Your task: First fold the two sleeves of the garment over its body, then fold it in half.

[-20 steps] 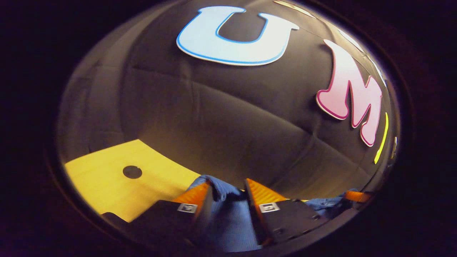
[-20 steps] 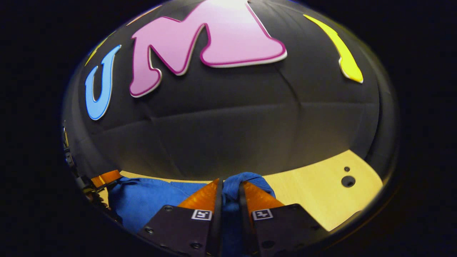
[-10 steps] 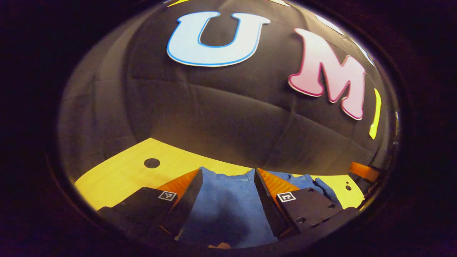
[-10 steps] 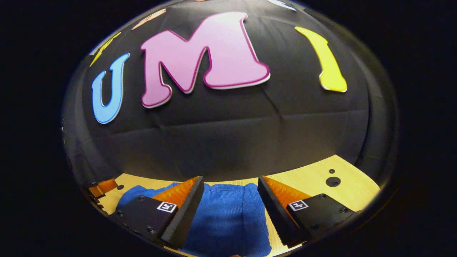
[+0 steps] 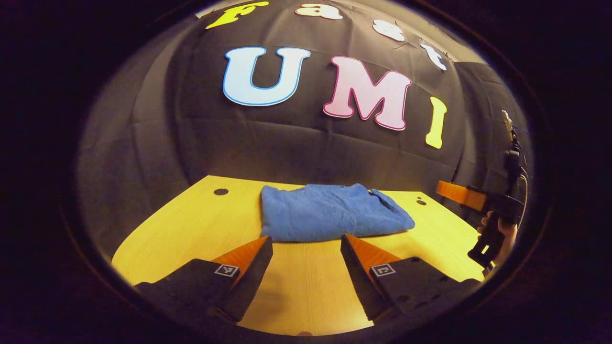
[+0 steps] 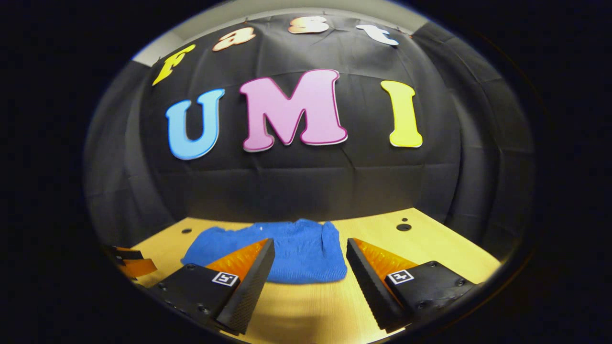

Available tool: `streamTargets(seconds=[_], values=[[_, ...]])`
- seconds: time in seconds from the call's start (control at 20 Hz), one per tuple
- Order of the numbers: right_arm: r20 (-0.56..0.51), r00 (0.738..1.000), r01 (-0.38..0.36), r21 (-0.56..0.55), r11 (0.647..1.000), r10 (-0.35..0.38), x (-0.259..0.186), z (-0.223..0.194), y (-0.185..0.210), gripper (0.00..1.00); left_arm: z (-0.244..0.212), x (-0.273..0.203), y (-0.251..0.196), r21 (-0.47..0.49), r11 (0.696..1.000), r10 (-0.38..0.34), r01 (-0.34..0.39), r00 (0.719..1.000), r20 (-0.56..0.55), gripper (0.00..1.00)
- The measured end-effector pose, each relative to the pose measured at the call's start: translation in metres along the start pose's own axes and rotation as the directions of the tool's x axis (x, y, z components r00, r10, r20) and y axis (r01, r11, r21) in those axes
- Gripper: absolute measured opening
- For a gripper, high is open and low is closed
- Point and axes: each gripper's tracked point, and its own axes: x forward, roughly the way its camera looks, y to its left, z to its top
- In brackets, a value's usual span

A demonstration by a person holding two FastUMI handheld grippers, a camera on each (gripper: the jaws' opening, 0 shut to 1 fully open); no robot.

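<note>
The blue knit garment [image 5: 330,212] lies folded into a compact rectangle on the wooden table [image 5: 191,224], toward the back wall. In the left gripper view my left gripper [image 5: 306,243] stands open just in front of the garment's near edge, nothing between its fingers. In the right gripper view the garment [image 6: 296,248] sits beyond my right gripper [image 6: 311,246], which is open and holds nothing. The right gripper [image 5: 478,200], held by a hand [image 5: 499,234], also appears at the far right of the left gripper view. A part of the left gripper [image 6: 131,263] shows at the lower left of the right gripper view.
The light wooden table [image 6: 430,248] has small dark round holes [image 5: 221,191] [image 6: 403,227] near its back corners. The black cloth wall rises right behind the table.
Both grippers were shut on the garment's edge a second ago. They opened, let the cloth drop folded, and have pulled back toward the table's front.
</note>
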Motion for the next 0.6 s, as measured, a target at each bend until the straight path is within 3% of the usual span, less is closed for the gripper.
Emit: streamTargets(seconds=[0.15, 0.2, 0.25, 0.4, 0.55, 0.6], values=[[-0.038, 0.998, -0.043, -0.019, 0.999, 0.042, -0.069, 0.002, 0.024, 0.96, -0.009, -0.075, 0.012, -0.063, 0.997, 0.049, -0.050, 0.999, -0.020, 0.84], [-0.067, 0.996, -0.058, -0.029, 0.998, 0.056, -0.089, 0.005, 0.032, 0.96, -0.005, -0.098, 0.018, -0.081, 0.994, 0.077, -0.078, 0.997, -0.020, 0.80], [-0.089, 0.994, -0.070, -0.045, 0.997, 0.066, -0.105, 0.009, 0.037, 0.96, -0.001, -0.120, 0.022, -0.105, 0.989, 0.100, -0.101, 0.995, -0.013, 0.84], [-0.116, 0.988, -0.110, -0.034, 0.993, 0.105, -0.148, 0.044, 0.061, 0.96, 0.035, -0.175, 0.022, -0.165, 0.979, 0.128, -0.118, 0.990, 0.052, 0.84], [-0.046, 0.988, -0.146, -0.018, 0.989, 0.145, -0.186, 0.095, 0.085, 0.96, 0.075, -0.213, 0.016, -0.110, 0.986, 0.143, -0.125, 0.974, 0.175, 0.79], [-0.022, 0.988, -0.152, -0.031, 0.988, 0.151, -0.195, 0.108, 0.090, 0.96, 0.089, -0.222, 0.012, -0.078, 0.989, 0.141, -0.127, 0.966, 0.216, 0.82]])
